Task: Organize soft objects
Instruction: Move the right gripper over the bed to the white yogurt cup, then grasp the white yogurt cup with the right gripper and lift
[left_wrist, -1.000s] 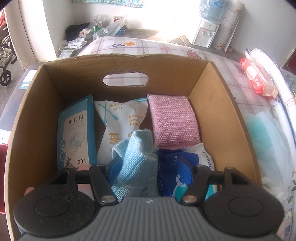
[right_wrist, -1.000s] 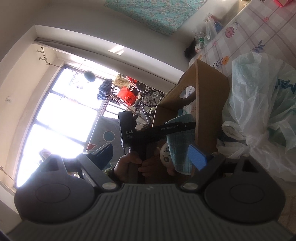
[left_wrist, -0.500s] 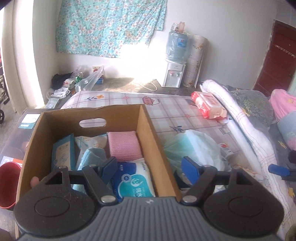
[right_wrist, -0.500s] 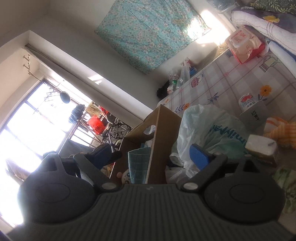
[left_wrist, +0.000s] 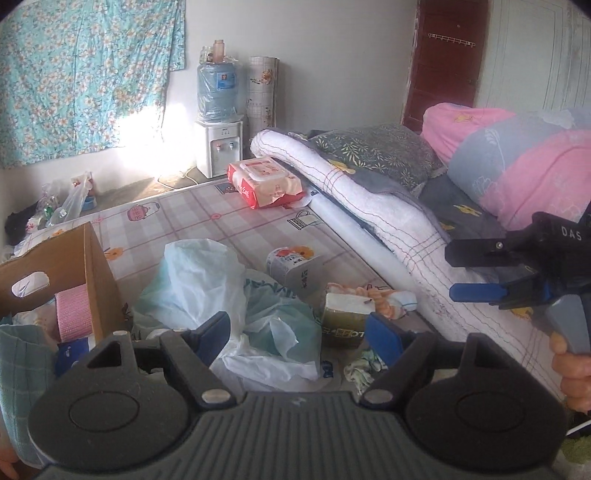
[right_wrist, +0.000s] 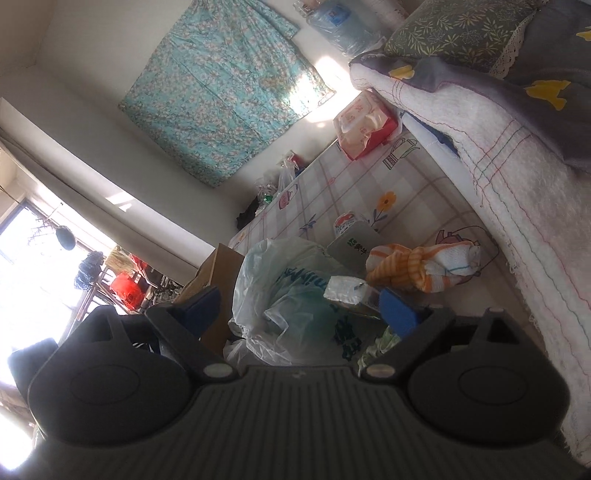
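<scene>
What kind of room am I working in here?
Most likely a bedroom at home. The work surface is a mattress with a printed check cover, pillows and folded quilts are piled along its side, and a water dispenser stands against the wall.

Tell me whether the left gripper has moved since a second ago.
Yes. The left gripper has swung out of the cardboard box, which is now at the view's left edge, toward the plastic bag.

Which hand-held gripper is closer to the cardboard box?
Left. The left hand-held gripper hangs open just beside the cardboard box, over the plastic bag. The right hand-held gripper is far across the bed, by the folded white blanket.
</scene>
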